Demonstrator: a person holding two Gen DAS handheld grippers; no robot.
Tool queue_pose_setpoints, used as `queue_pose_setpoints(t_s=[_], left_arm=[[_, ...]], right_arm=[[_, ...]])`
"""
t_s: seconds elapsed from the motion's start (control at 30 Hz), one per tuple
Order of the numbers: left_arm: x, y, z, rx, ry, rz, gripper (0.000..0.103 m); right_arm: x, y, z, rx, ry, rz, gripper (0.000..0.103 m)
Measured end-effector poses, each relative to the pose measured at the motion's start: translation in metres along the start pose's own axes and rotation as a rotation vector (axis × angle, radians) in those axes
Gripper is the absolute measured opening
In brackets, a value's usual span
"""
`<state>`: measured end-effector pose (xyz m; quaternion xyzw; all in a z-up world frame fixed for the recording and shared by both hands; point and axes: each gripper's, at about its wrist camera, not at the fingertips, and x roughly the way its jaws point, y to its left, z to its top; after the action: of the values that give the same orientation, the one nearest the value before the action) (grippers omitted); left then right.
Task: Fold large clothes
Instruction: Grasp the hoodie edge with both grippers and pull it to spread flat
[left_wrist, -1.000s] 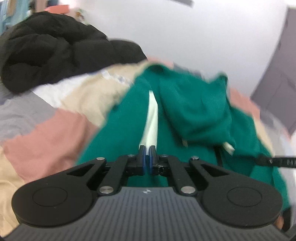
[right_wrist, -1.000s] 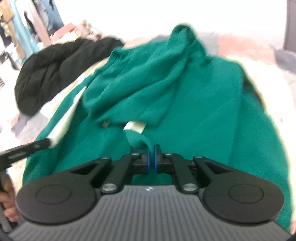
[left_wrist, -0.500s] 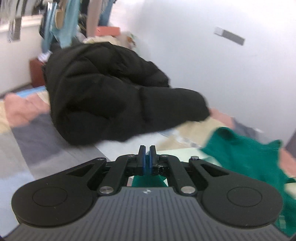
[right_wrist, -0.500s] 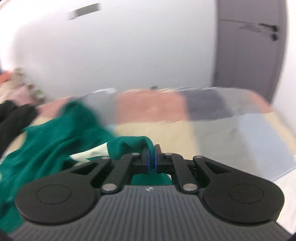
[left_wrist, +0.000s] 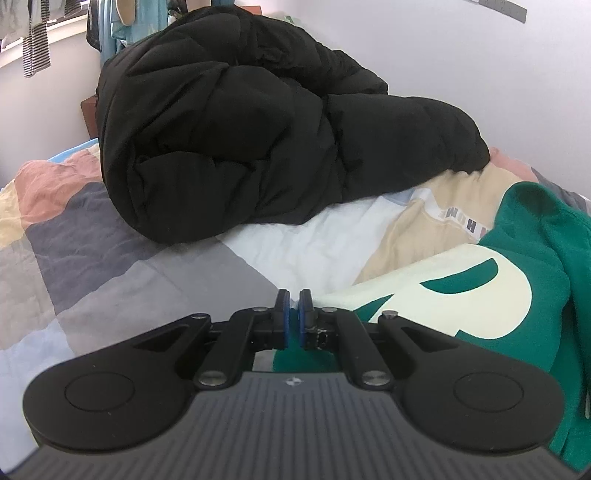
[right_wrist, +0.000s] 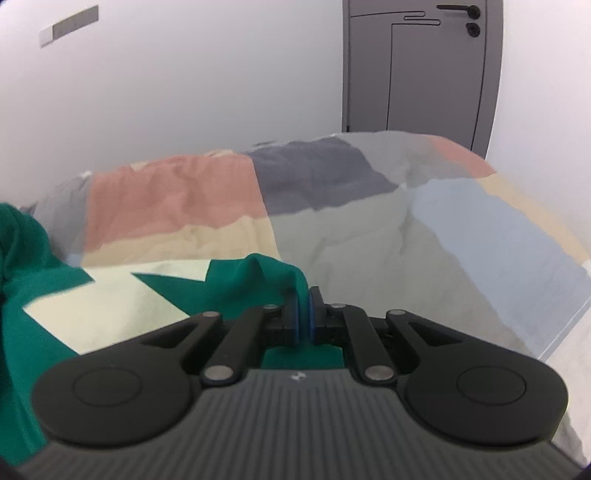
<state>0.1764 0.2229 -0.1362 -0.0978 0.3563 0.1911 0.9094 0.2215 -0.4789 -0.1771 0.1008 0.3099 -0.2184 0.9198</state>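
The green sweatshirt (left_wrist: 517, 295), with its big cream lettering, lies spread on the patchwork bedspread (left_wrist: 147, 280); in the left wrist view it fills the area from 3 to 5 o'clock, in the right wrist view from 8 to 10 o'clock. It looks soft, thick and floppy, light enough to lift yet apt to sag and bunch, so I judge the hem corners and shoulder seams the best places to pinch. The left gripper (left_wrist: 291, 319) is clamped narrow on a green edge. The right gripper (right_wrist: 302, 317) pinches a raised fold of green cloth. A black puffer coat (left_wrist: 258, 129) is heaped at 12 o'clock, well apart from the sweatshirt.
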Motion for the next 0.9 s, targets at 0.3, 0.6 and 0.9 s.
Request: queue_pose_setpoints(t_s=[0.3,0.6,0.9], left_arm=[[-0.013,-0.002,-0.005,-0.099,0.016,0.003,0.069],[-0.074,-0.022,-0.019,-0.069,-0.102,-0.117,0.069],[-0.104,-0.065,-0.049,0.036,-0.119,-0.3,0.069]], right_arm=[[-0.02,0.005,-0.007,0.036,-0.052,-0.049,0.035],[-0.089,0.039,-0.002,-0.036,-0.206,0.027,0.08],[-0.156,0.111,-0.022,-0.195,-0.195,0.404,0.081]])
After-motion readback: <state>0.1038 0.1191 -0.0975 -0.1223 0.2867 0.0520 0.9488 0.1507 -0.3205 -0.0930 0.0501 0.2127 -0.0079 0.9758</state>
